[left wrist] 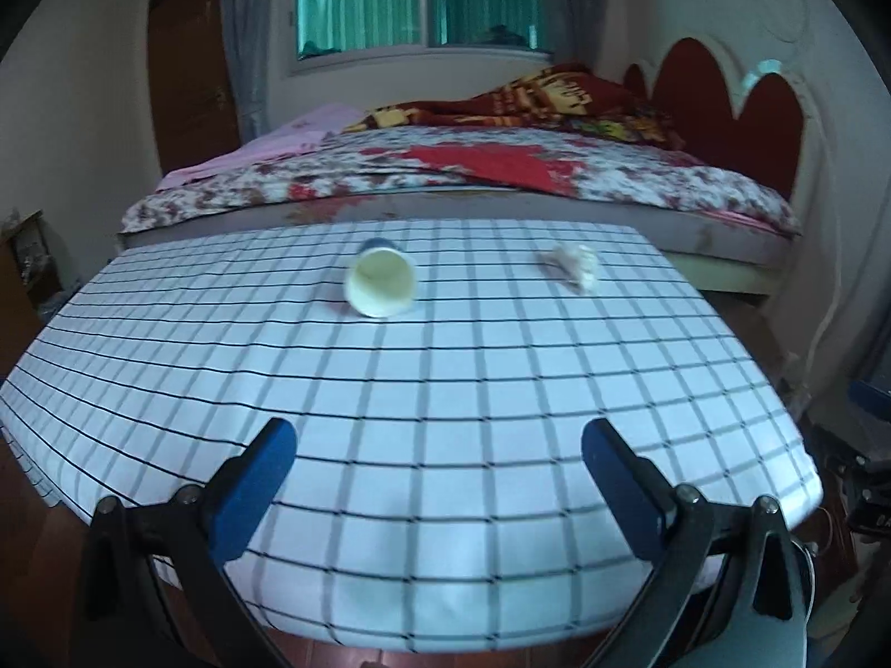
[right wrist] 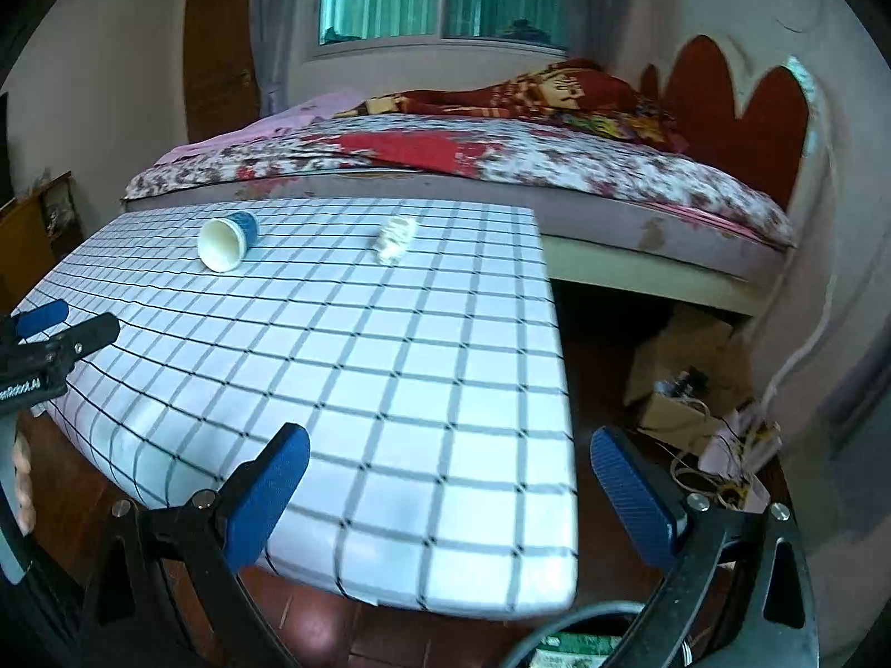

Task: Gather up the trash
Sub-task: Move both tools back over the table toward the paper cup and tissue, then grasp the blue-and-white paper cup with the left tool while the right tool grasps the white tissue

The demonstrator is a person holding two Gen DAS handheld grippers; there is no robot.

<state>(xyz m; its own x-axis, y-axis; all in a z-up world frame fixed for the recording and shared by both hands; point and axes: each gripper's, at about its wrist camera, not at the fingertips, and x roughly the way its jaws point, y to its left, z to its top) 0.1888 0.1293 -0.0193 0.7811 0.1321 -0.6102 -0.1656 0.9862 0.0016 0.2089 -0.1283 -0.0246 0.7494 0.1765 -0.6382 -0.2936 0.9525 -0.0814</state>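
Observation:
A paper cup, blue outside and cream inside, lies on its side on the far part of the checked table, mouth toward me. A crumpled white wad of paper lies to its right near the far edge. My left gripper is open over the near part of the table, nothing between its blue pads. My right gripper is open over the table's near right corner, also empty. In the right wrist view the left gripper's fingers show at the left edge.
A bed with a floral cover and red headboard stands right behind the table. On the floor to the right lie a cardboard box and loose cables. A wooden door and a window are at the back.

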